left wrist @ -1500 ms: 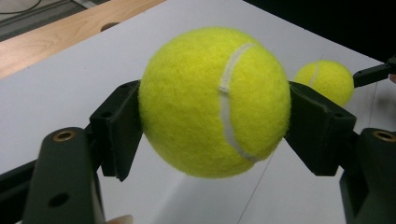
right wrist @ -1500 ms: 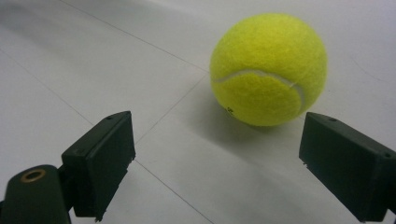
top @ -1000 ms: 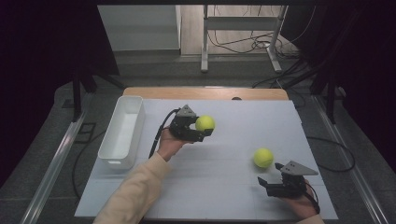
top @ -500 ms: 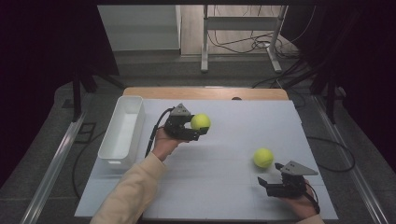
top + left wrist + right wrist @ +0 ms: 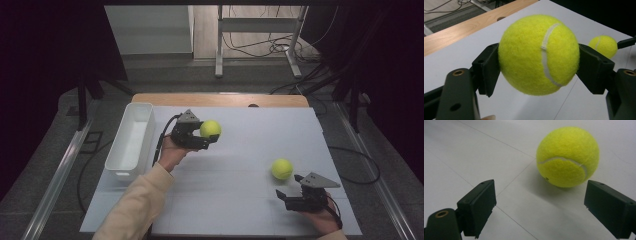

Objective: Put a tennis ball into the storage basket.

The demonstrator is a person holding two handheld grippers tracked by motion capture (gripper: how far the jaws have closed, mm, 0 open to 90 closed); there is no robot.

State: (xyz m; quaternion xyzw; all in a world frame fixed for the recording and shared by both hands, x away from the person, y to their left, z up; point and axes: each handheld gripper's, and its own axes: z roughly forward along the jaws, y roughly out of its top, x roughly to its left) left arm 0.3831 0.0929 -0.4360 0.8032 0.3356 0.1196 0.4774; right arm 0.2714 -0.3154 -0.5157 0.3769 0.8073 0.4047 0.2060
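Observation:
My left gripper [image 5: 209, 134] is shut on a yellow tennis ball [image 5: 210, 128] and holds it just above the white table mat, left of centre. In the left gripper view the two black pads [image 5: 487, 67] press on both sides of that ball [image 5: 539, 53]. A second tennis ball [image 5: 282, 169] lies on the mat at the right, also seen as a ball farther off [image 5: 602, 46] in the left gripper view. My right gripper [image 5: 284, 198] rests just in front of it, open. Its jaws stand wide with this ball [image 5: 567, 157] just beyond them, untouched, and my right gripper [image 5: 540, 205] holds nothing.
A long white bin [image 5: 150, 131] stands on the mat's left side, beside my left hand. A wooden strip [image 5: 220, 99] runs along the table's far edge. Cables and a metal stand lie on the floor beyond.
My left gripper has drifted slightly to the left with the ball still in it. The right gripper and the second ball have not moved.

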